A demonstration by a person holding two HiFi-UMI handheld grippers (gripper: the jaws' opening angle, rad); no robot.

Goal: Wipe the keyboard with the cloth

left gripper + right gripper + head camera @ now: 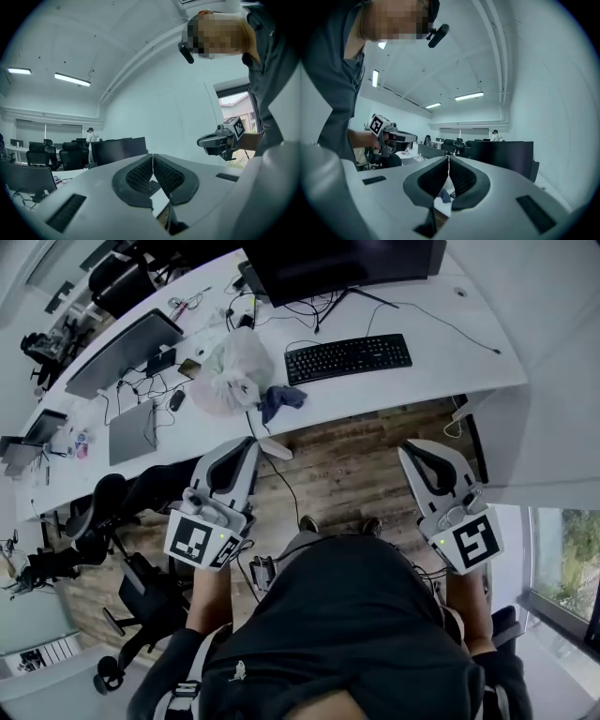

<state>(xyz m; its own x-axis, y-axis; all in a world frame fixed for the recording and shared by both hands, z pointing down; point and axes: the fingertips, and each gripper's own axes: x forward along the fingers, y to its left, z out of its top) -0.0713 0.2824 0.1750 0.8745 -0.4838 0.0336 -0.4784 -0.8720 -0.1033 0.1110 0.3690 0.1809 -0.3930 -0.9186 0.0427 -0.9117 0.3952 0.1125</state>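
Note:
A black keyboard point(347, 358) lies on the white desk point(450, 362) in front of a monitor. To its left a crumpled blue cloth point(281, 399) sits near the desk's front edge, beside a white plastic bag point(232, 369). My left gripper point(247, 442) and right gripper point(411, 448) hover level over the wooden floor, short of the desk, both shut and empty. In the left gripper view the jaws point(153, 157) meet at their tips, with the keyboard point(152, 187) showing below them. The right gripper view shows its jaws point(449, 160) closed, the cloth point(444, 196) glimpsed beneath.
A dark monitor point(337, 263) stands behind the keyboard, with cables around it. Laptops point(131, 432) and small items crowd the desk's left part. A black office chair point(122, 549) stands at my left. A person point(90, 137) stands far back in the room.

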